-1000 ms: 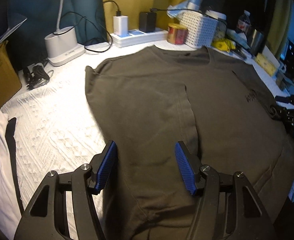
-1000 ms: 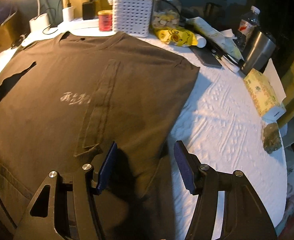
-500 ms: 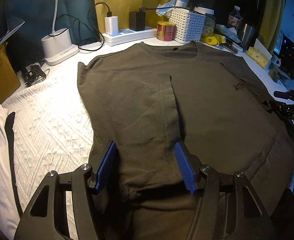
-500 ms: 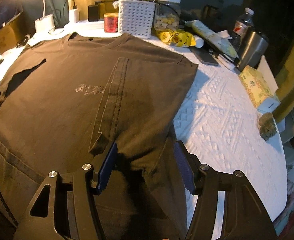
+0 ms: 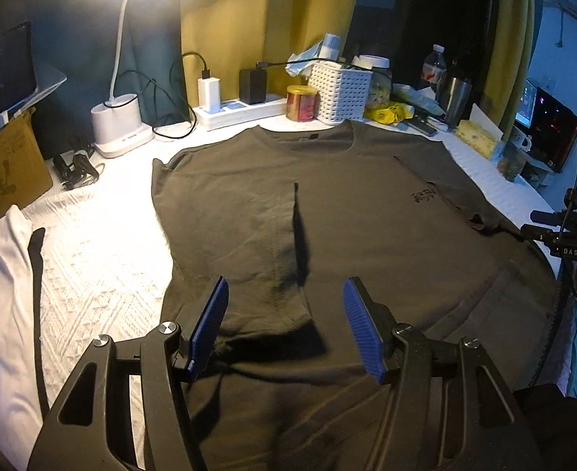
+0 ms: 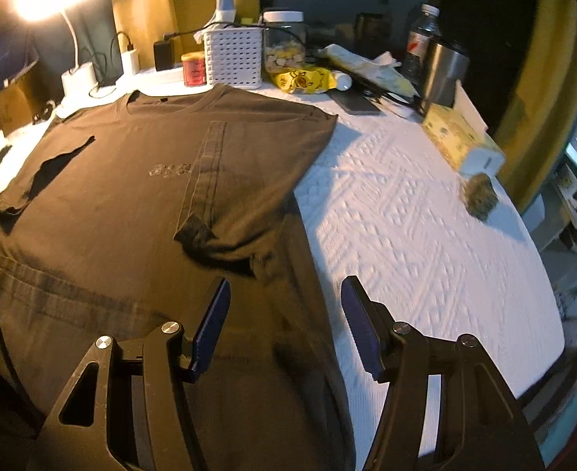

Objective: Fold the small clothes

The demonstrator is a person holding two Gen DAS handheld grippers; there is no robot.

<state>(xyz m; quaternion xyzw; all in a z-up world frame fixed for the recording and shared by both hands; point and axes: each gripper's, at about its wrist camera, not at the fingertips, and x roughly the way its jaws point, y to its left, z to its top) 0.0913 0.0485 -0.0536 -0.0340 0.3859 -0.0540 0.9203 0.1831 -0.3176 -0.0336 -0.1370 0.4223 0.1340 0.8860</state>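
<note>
Across the white bench (image 6: pixel 406 212) lies the dark T-shirt (image 5: pixel 366 235), flat, collar at the far side, both sleeves folded inward onto the body. Left tongs (image 5: pixel 284 329) spread wide, empty, near the left sleeve's cuff (image 5: pixel 264 314). Right tongs (image 6: pixel 284 325) spread too, empty, above the right side near the hem. Hem seems to hang off the near edge; view is dim there. Risk: pinching one layer only would drag the folded sleeve (image 6: pixel 202 180) askew.
</note>
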